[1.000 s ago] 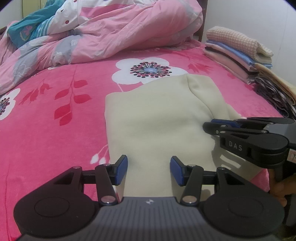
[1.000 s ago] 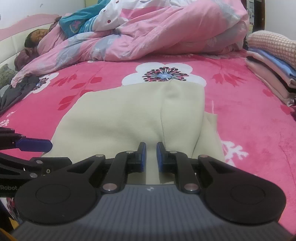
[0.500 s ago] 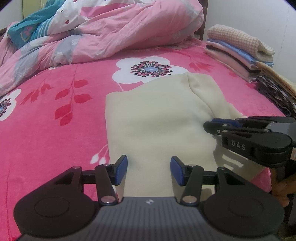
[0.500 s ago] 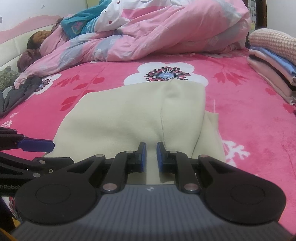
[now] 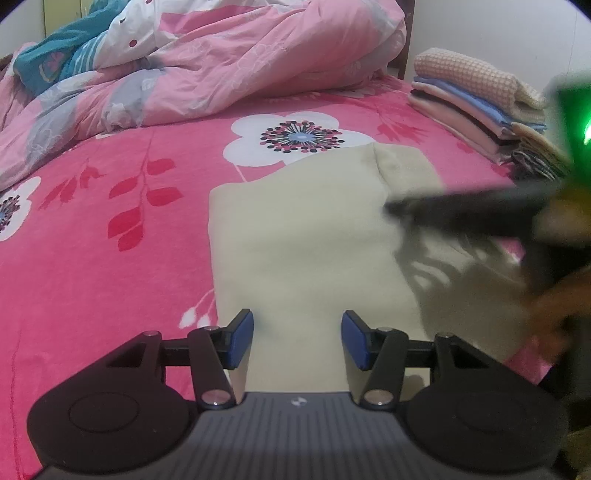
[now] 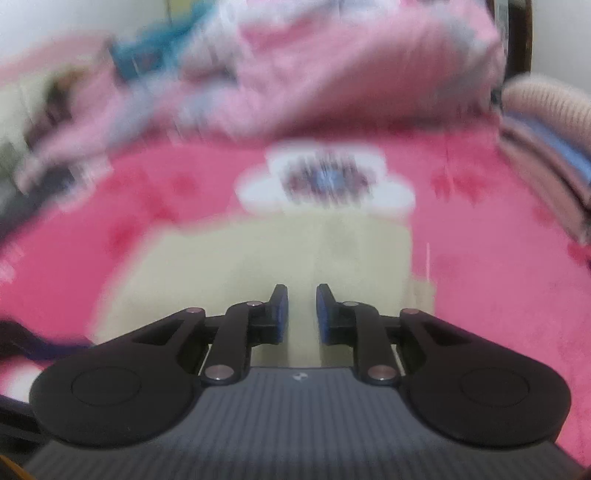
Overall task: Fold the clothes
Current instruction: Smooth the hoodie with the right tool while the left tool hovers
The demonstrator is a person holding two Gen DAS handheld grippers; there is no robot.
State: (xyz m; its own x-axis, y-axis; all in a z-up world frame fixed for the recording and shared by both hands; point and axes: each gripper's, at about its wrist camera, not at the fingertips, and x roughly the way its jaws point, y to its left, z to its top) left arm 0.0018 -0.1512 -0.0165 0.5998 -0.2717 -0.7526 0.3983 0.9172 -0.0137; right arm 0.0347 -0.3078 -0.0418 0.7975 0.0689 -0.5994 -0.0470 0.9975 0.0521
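Bed (image 5: 92, 258) under pink floral blanket fills view. Rumpled pink quilt (image 5: 240, 62) heaped at 12 o'clock. White wall (image 5: 498, 29) at 1 o'clock, dark headboard post (image 6: 519, 40) beside.

The right wrist view is smeared by motion blur. The right claw (image 6: 298, 314) sits low in the middle, its 2 blue-padded fingers (image 6: 280, 314) a narrow gap apart; they have just been opening, and nothing is pinched between them. Beneath and beyond the claw lies the cream garment (image 6: 258, 266), flat on the pink floral bedspread (image 6: 498, 266). A white flower print (image 6: 325, 184) sits just past the garment's far edge. Farther back a pink quilt (image 6: 351, 66) is heaped. Right of the garment, well apart, stands a stack of folded clothes (image 6: 554, 140).
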